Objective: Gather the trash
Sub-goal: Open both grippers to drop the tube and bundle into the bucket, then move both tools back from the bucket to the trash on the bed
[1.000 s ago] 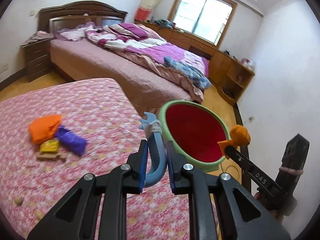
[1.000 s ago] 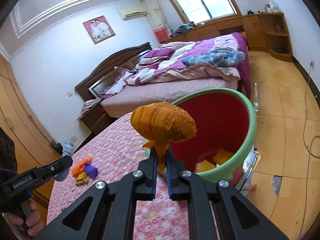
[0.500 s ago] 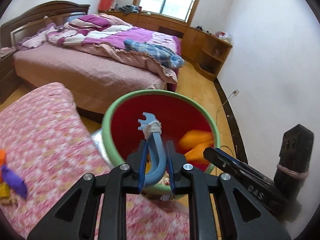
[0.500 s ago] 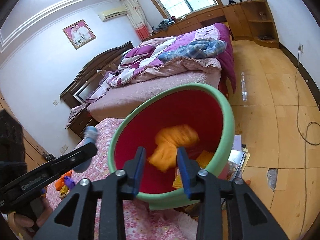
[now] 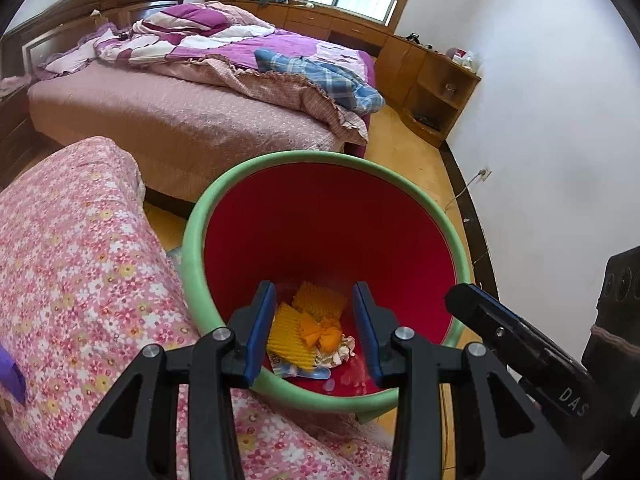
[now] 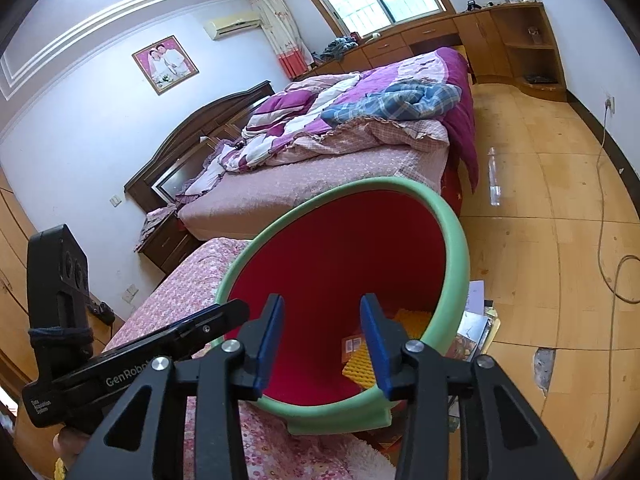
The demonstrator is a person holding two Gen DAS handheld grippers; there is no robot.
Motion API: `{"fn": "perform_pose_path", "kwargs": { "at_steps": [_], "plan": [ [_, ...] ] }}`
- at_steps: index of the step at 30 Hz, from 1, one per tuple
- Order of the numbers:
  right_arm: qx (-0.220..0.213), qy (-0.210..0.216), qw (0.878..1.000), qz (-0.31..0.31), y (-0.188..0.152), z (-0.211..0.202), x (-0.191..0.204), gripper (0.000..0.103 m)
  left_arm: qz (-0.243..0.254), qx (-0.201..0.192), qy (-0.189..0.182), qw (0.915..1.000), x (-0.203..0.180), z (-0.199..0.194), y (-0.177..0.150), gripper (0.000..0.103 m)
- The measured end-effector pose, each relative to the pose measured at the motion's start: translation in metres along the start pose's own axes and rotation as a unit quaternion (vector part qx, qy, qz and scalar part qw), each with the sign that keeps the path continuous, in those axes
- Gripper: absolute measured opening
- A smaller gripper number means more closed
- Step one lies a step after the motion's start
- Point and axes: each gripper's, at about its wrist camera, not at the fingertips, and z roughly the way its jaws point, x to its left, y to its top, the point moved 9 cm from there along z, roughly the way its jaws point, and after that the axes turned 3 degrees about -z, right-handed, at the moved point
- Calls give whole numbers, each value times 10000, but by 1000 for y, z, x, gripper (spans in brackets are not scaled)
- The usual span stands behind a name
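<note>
A bin with a green rim (image 5: 192,240) and red inside stands beside the floral-covered surface (image 5: 80,260). My left gripper (image 5: 314,308) hangs over its mouth, jaws opening, nothing between them. In the bottom of the bin lie an orange net ball (image 5: 326,330), yellow foam netting (image 5: 288,336) and a blue piece (image 5: 312,374). My right gripper (image 6: 322,320) is also over the bin rim (image 6: 456,248), jaws opening and empty. Yellow foam netting (image 6: 360,364) shows past it. A purple wrapper (image 5: 10,376) lies at the left edge of the floral surface.
A large bed (image 5: 180,120) with purple quilts stands behind the bin. On the wooden floor lie a clear bottle (image 6: 494,176) and a cable (image 6: 604,208). Papers (image 6: 476,320) sit beside the bin's base. Wooden cabinets (image 5: 436,88) line the far wall.
The left gripper moved from the floral surface to over the bin and let go of the blue curved piece. The right gripper released the orange net ball, which fell into the bin.
</note>
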Motion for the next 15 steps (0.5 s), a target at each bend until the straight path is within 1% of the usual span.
{"fn": "perform_pose_path", "kwargs": {
  "at_steps": [8,15],
  "plan": [
    [-58,45,10000,-60,1,-10,9,45,-246,-21,21,9997,9,-19,-5,40],
    [-133,83,9998,-149,1,-20,27,48,-355,-252,61,9990,20,-49,-4,40]
  ]
}}
